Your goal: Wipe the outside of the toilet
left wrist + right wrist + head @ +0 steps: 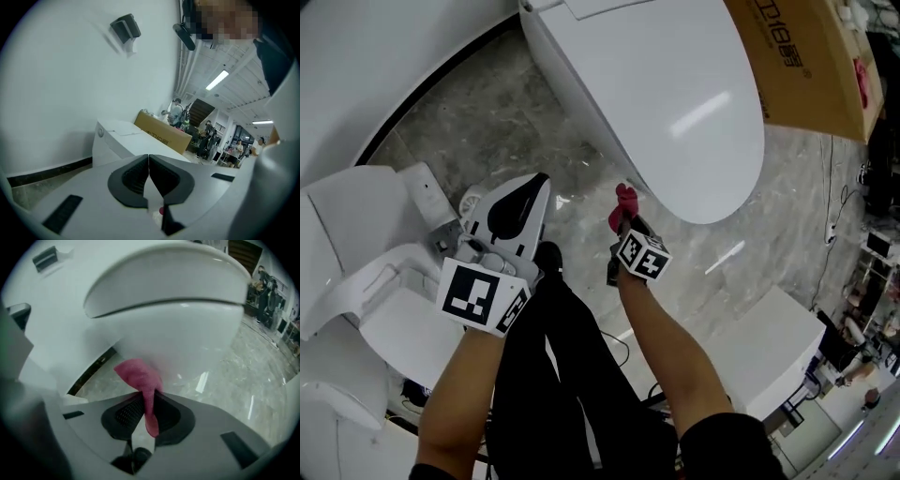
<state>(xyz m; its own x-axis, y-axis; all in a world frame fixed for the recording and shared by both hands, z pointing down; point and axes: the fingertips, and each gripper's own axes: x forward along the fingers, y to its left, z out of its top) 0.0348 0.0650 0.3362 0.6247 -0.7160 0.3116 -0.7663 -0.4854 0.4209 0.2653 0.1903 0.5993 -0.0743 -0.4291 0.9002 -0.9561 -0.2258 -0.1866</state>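
Note:
The white toilet [666,103] stands with its lid down, its bowl front pointing toward me. In the right gripper view its bowl [187,329] fills the frame just ahead. My right gripper [623,223] is shut on a small pink cloth [624,202], which sticks up between the jaws [140,378] and sits close to the lower front of the bowl. My left gripper [514,217] is held to the left of the toilet, shut with nothing between its pads [136,176]. In that gripper's view the toilet tank [119,140] lies beyond.
A brown cardboard box [811,66] stands right of the toilet. White toilet parts [356,281] lie at the left, and a white block [773,347] sits at the lower right. The floor is grey marble tile [487,131]. People stand far off in the workshop [229,150].

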